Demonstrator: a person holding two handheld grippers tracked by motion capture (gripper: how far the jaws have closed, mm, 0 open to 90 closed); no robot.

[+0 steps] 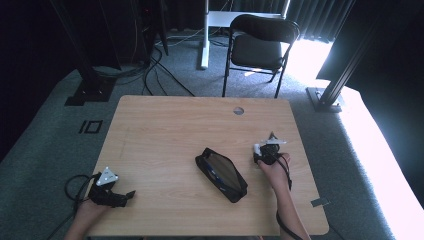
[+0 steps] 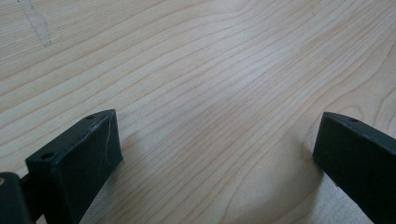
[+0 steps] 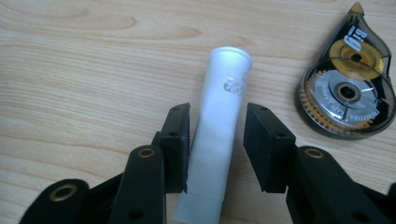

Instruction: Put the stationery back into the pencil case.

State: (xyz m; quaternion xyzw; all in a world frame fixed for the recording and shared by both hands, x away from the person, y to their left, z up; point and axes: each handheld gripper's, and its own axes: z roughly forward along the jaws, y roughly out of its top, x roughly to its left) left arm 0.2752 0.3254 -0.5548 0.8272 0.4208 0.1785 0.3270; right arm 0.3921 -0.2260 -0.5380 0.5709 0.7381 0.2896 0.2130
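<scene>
A white cylindrical tube [image 3: 224, 93] lies on the wooden table [image 1: 165, 125]. My right gripper [image 3: 218, 123] is open, its jaws standing on either side of the tube with narrow gaps. A correction tape roller [image 3: 348, 88] in a clear dark case lies just right of the tube. In the high view the right gripper [image 1: 270, 145] is at the table's right side, beside an open black pencil case [image 1: 221, 174] in the middle. My left gripper [image 1: 127, 195] rests at the near left corner. Its jaws [image 2: 219, 126] are wide open over bare wood.
A round cable hole [image 1: 238, 110] sits near the table's far edge. A black folding chair [image 1: 260, 45] stands beyond the table on the grey carpet. Black stands and cables are on the floor at the far left and right.
</scene>
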